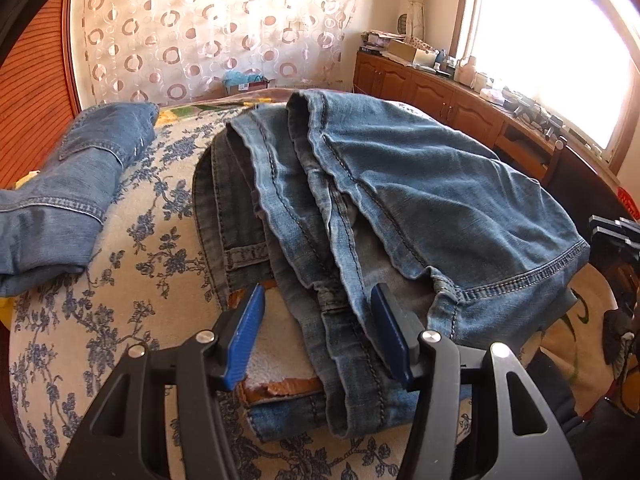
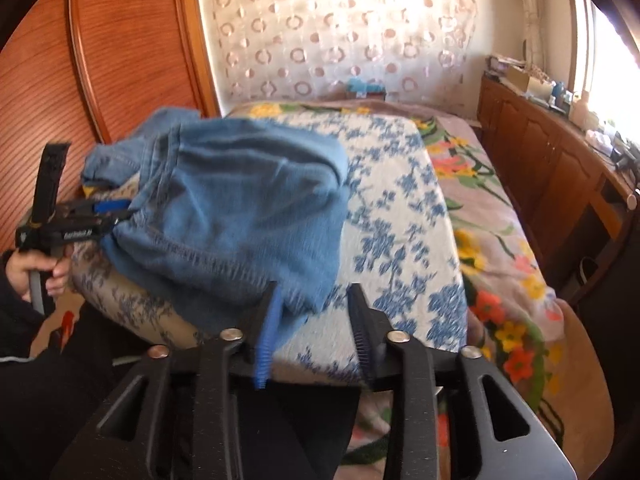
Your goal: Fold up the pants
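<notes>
The jeans (image 1: 420, 184) are showing faded, matt denim with raised stitching, lying on a woven floral bedspread (image 1: 132, 264) that is looking slightly rough. The left gripper (image 1: 320, 320) is wearing ribbed blue plastic pads on matt black arms with shiny metal rivets, while the wooden cabinet (image 1: 424, 92) is gleaming with varnish.

My right gripper (image 2: 314, 312) stands open over the bed (image 2: 404, 184), the jeans (image 2: 240, 208) hem just at its left finger
</notes>
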{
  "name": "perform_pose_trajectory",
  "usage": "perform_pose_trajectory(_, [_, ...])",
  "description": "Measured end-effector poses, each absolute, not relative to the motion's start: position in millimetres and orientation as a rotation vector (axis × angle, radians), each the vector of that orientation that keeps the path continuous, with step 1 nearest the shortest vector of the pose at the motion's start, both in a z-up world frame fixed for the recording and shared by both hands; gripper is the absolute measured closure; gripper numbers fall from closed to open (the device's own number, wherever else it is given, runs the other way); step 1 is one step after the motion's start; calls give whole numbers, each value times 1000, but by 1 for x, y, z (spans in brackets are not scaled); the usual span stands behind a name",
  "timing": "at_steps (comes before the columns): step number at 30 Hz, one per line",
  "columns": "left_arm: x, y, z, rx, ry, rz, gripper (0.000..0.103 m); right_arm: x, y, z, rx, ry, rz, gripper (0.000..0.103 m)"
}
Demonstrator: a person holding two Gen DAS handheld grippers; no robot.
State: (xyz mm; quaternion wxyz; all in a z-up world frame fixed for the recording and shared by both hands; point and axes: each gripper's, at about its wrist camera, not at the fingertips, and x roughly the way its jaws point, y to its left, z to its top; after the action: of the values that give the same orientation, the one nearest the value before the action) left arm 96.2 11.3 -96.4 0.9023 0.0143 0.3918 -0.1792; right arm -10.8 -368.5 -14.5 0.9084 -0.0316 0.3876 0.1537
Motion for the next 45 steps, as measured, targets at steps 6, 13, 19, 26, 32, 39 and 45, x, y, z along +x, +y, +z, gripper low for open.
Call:
perform_pose_trajectory(6, [86,9,-82,49,768,-363,47,6,-376,-5,2,750,301,56])
perform_pose_trajectory(13, [80,14,-67,30,718,-357,36,33,-364,-34,38,816,321,56])
perform_pose_trajectory(19, [80,6,-59,52,695,-357,36,32,-369,-50,92,848,325,56])
perform_pose_trajectory(26, [111,-35,-36,128,684,-450,36,30,-372,-45,87,845,325,56])
perform_pose_trajectory(32, [155,-80,-17,190,699,-552,36,38,-374,-43,86,841,332,56])
perform_pose_trajectory(39, [221,-148,-16,274,795,-688,37,58,-371,-46,85,850,351,56])
perform_pose_trajectory(45, [266,-191,-35,356,917,-760,40,81,-376,-44,88,865,358,56])
